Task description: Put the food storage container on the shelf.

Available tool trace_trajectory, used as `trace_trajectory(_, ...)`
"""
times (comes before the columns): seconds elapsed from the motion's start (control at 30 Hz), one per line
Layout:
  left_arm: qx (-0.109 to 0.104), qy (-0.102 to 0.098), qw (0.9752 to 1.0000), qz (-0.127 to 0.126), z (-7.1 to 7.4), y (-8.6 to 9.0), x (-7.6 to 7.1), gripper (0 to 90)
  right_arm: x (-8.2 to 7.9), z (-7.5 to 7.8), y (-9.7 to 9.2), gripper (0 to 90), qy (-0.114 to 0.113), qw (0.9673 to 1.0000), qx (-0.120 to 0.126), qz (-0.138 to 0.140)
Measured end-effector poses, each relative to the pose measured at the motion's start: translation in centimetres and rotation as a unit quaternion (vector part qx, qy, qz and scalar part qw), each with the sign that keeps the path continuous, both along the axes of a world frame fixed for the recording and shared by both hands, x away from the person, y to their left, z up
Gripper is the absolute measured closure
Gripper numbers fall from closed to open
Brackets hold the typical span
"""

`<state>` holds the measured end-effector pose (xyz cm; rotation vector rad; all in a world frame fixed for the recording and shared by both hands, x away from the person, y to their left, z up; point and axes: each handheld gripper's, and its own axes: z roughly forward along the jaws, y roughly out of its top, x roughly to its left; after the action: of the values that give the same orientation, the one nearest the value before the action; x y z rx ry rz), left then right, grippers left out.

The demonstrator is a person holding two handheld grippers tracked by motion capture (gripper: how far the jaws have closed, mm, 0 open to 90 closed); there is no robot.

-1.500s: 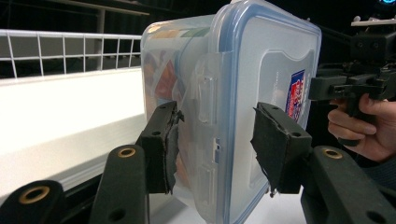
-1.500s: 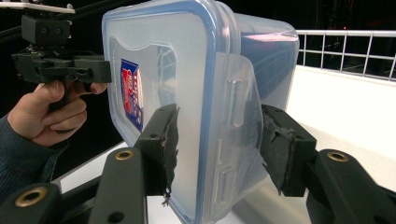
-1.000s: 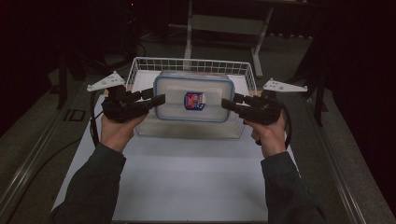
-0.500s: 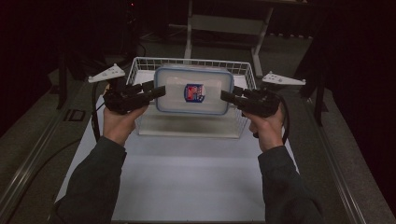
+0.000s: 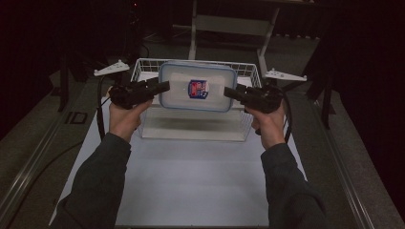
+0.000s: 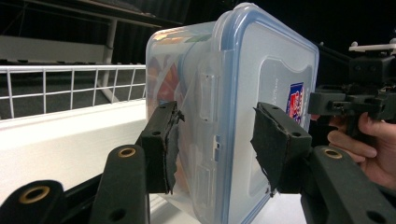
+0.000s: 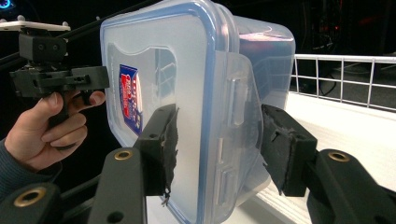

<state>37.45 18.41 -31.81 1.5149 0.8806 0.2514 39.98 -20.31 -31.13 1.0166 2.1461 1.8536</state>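
Left tool (image 5: 162,88) and right tool (image 5: 230,91) clamped, facing inward, arms outstretched.

I see a dim room with dark surroundings; a white tabletop (image 5: 191,176) sits lit in the middle, grey floor (image 5: 43,143) at its sides, a pale metal frame (image 5: 229,24) behind.

High view overhead; gripper views close, sharing container (image 5: 197,87)

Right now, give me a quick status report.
Left gripper and right gripper clamp the container at opposite ends. Container above wire basket. Nothing in the way.
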Motion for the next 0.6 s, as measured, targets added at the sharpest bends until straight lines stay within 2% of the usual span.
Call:
trace_trajectory(0.3, -0.010, 0.021, 0.9997, 0.010, -0.8, 0.2, 1.3, 51.2, 1.6, -0.9, 0.4, 48.2, 0.027, 0.9996, 0.004, -0.002)
trace_trajectory(0.6, -0.016, 0.046, 0.9988, 0.009, -1.6, -0.2, 2.3, 51.1, 2.5, -1.4, 0.0, 48.1, 0.050, 0.9987, 0.004, -0.011)
